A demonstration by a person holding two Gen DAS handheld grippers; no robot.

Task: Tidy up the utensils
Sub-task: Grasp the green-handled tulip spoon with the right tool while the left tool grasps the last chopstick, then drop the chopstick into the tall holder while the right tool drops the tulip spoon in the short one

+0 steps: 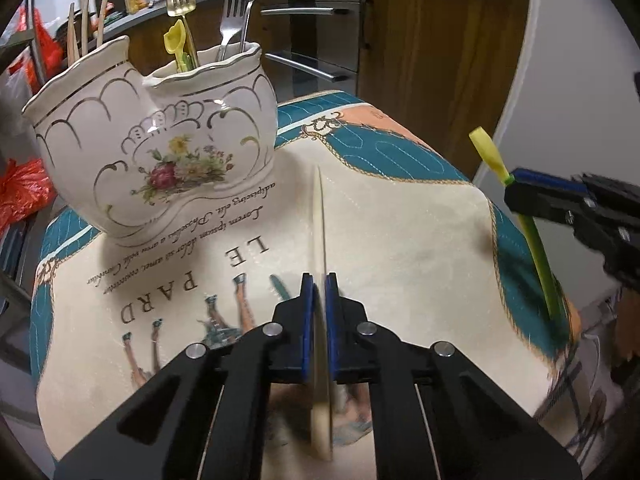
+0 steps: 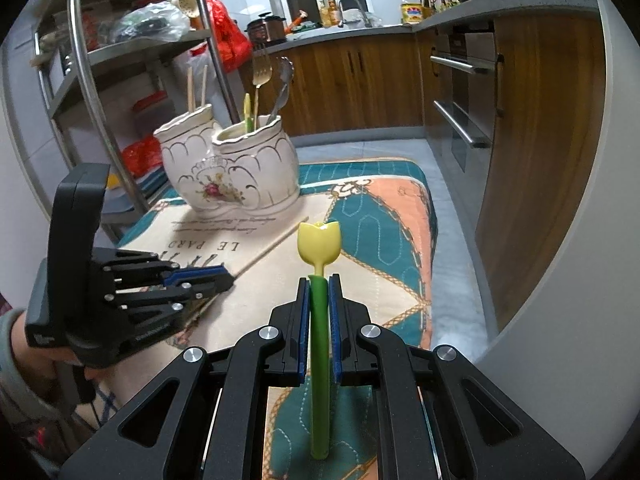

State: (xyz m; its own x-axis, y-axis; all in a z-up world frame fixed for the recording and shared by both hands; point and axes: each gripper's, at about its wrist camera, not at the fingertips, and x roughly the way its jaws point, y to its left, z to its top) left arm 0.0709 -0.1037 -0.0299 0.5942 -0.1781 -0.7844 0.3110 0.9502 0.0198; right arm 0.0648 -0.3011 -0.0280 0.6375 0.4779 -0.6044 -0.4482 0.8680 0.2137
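Observation:
A cream chopstick (image 1: 320, 220) lies on the printed tablecloth (image 1: 400, 232), and my left gripper (image 1: 319, 280) is shut on its near part. In the right wrist view the left gripper (image 2: 224, 276) sits low at the left, with the chopstick (image 2: 276, 240) running away from it. My right gripper (image 2: 319, 280) is shut on the green stem of a yellow tulip-headed utensil (image 2: 319, 240), held upright above the cloth. From the left wrist view, the right gripper (image 1: 514, 186) and tulip utensil (image 1: 536, 240) are at the right. A white floral twin-pot holder (image 1: 160, 140) (image 2: 232, 168) holds forks, a spoon and another tulip utensil in one pot, chopsticks in the other.
A metal shelf rack (image 2: 120, 52) with bags stands left of the table. Wooden cabinets and an oven (image 2: 460, 100) line the far and right sides. The tablecloth's right edge (image 2: 428, 240) drops to a grey floor. A person's hand (image 2: 36, 344) grips the left tool.

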